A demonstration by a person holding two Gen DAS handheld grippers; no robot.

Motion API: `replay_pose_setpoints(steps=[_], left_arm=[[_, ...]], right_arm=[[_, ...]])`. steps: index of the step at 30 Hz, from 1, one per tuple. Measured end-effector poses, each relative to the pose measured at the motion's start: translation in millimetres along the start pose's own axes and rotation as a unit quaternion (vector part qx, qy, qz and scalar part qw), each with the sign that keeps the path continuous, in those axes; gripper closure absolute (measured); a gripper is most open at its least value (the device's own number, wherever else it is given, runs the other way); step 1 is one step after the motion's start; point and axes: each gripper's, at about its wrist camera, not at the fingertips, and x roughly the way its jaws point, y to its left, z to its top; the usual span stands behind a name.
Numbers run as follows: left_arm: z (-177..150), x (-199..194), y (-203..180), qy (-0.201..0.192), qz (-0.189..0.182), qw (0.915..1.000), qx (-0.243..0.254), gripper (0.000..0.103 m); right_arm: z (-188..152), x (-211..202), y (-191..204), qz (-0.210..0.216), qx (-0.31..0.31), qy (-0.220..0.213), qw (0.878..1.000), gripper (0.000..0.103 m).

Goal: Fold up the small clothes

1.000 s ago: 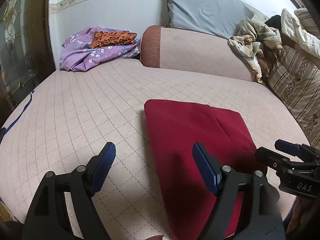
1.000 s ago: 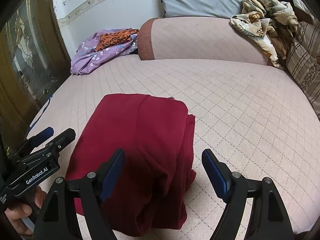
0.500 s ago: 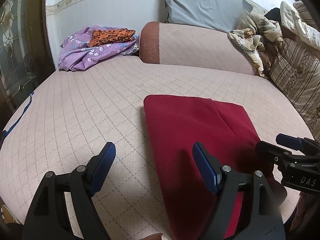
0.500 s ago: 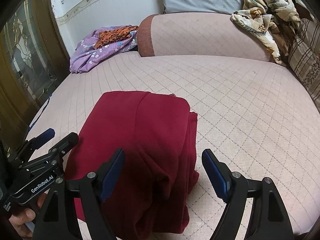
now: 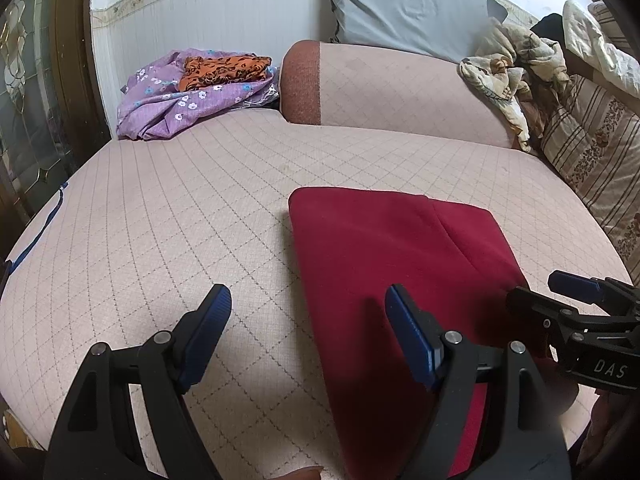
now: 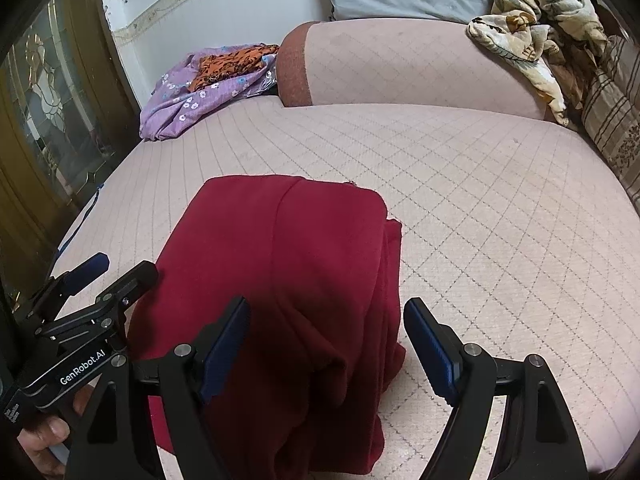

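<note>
Nearest me, the left gripper is hovering with its blue-padded jaws spread wide and gripping nothing, one finger over the quilted pink mattress and the other over the near left part of the folded red garment, while the right gripper is likewise gaping apart and empty above the garment's bunched near right edge. The red garment is lying flat on the mattress between the two tools. Further back, a purple floral cloth with an orange patterned piece on it is sitting beside a pink bolster, with a grey pillow leaning behind.
</note>
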Motion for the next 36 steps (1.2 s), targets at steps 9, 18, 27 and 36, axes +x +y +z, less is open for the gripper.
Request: replay_pose_setpoints(steps=[9,18,27,36], left_arm=[[-0.4,2.0,-0.2,0.002,-0.001,1.0,0.002,0.024],[-1.1,1.9,-0.8,0.0,-0.001,1.0,0.003,0.024],[-1.8,3.0,0.0,0.004,-0.003,1.0,0.002,0.024],[-0.9,3.5,3.3,0.004,-0.005,1.0,-0.001,0.024]], right_arm=[[-0.8,1.8,0.9,0.002,-0.001,0.004,1.0,0.022],[-0.4,3.0,2.4,0.004,-0.002,0.008,1.0,0.022],[0.0,3.9,3.9,0.005,-0.005,0.011,1.0,0.022],[-0.1,7.5,2.0,0.007,-0.004,0.016,1.0,0.022]])
